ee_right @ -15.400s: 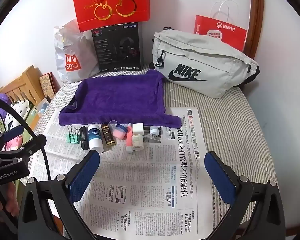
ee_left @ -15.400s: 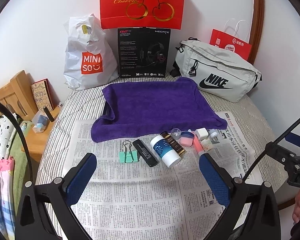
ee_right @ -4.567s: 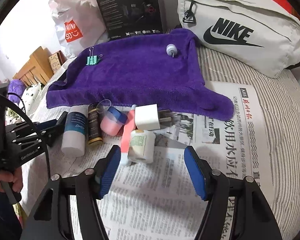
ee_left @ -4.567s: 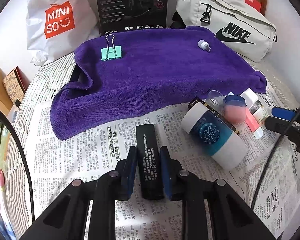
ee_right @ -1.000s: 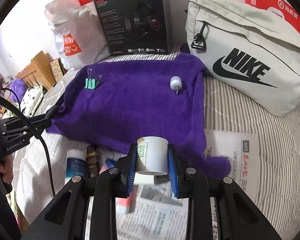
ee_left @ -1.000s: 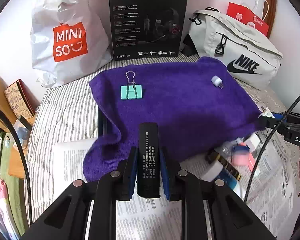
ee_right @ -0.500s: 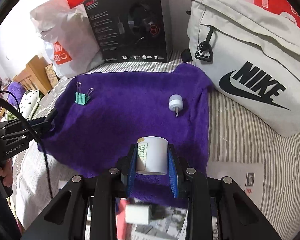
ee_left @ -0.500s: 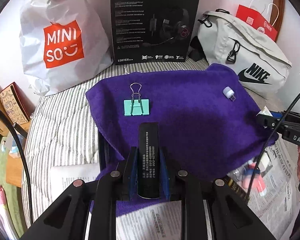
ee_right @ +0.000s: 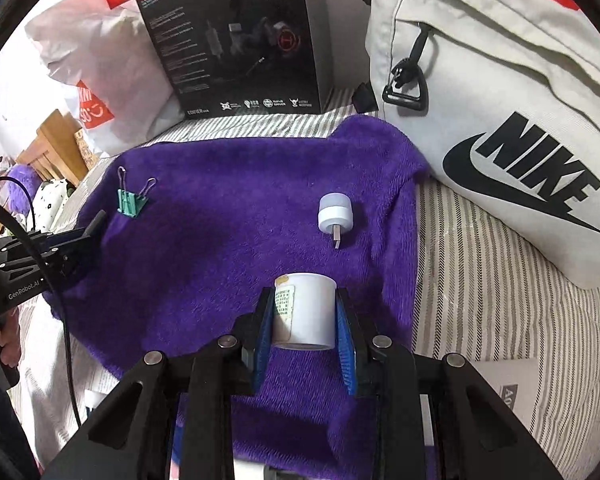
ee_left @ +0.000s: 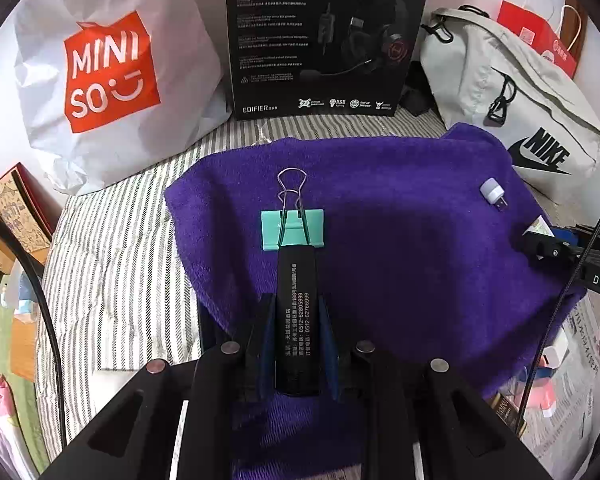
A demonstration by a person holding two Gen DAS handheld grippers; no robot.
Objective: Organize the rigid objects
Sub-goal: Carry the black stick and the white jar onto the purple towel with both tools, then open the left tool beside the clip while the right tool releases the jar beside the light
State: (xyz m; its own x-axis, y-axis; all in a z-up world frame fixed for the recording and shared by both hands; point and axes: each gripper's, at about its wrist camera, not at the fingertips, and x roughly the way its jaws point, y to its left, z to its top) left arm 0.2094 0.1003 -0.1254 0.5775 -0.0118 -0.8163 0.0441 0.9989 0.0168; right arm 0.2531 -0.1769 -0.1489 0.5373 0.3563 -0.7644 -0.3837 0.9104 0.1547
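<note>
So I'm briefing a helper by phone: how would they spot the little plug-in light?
Find the purple towel below the Nike bag. Near its bag-side edge lies the small white cylinder with a metal plug; the only other loose item there is a green binder clip.

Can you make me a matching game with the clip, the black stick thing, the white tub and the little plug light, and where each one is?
Things:
1. green binder clip
2. black bar
3. white tub
4. small white plug light

Where:
A. clamped in the right gripper
B. lying on the purple towel, near the grey Nike bag
C. clamped in the left gripper
D. lying on the purple towel, just past the tip of the black bar

Pairs: 1-D, 2-C, 3-A, 4-B
</note>
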